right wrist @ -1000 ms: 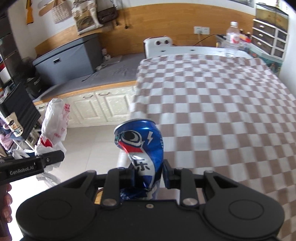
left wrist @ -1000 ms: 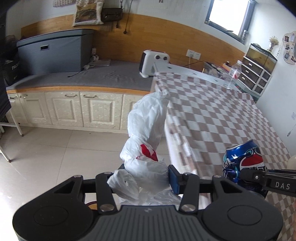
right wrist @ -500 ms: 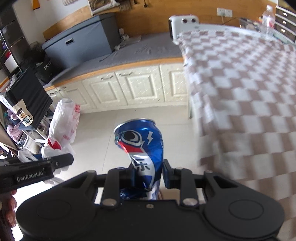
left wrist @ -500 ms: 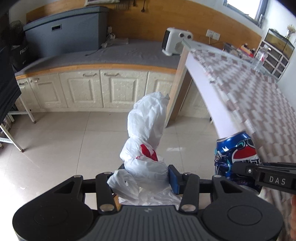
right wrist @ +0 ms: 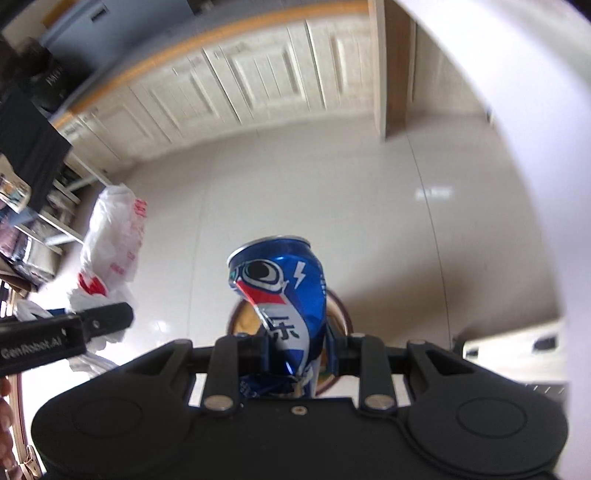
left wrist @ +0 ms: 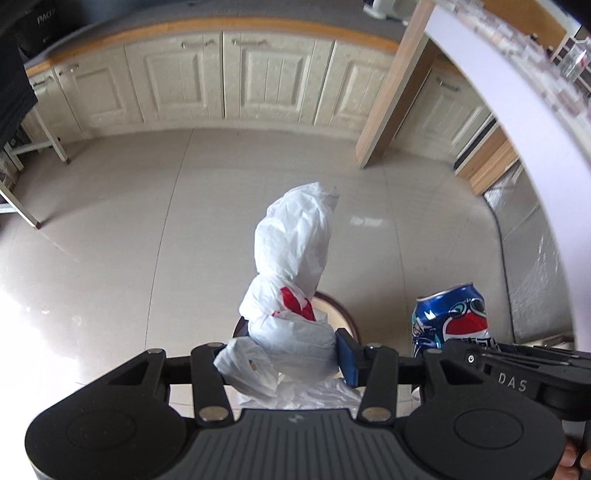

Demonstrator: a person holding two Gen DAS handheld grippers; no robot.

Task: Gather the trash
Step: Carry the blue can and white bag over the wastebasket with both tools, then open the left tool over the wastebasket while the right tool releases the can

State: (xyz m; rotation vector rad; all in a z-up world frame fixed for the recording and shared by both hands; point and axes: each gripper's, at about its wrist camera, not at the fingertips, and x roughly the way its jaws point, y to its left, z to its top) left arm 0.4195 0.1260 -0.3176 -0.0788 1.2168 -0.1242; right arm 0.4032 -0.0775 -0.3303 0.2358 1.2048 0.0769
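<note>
Cream cabinet doors [left wrist: 229, 74] with small metal handles run across twelve o'clock, under a wooden-edged counter [left wrist: 207, 26]. Pale glossy floor tiles [left wrist: 110, 240] fill the middle. A wooden table leg [left wrist: 395, 85] stands at one o'clock, and a white table edge [left wrist: 517, 110] curves down the right. A blurred dark item, perhaps a screen [right wrist: 26, 147], sits at nine o'clock.

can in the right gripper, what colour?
Blue with red and white markings; the can shows best in the right wrist view.
</note>
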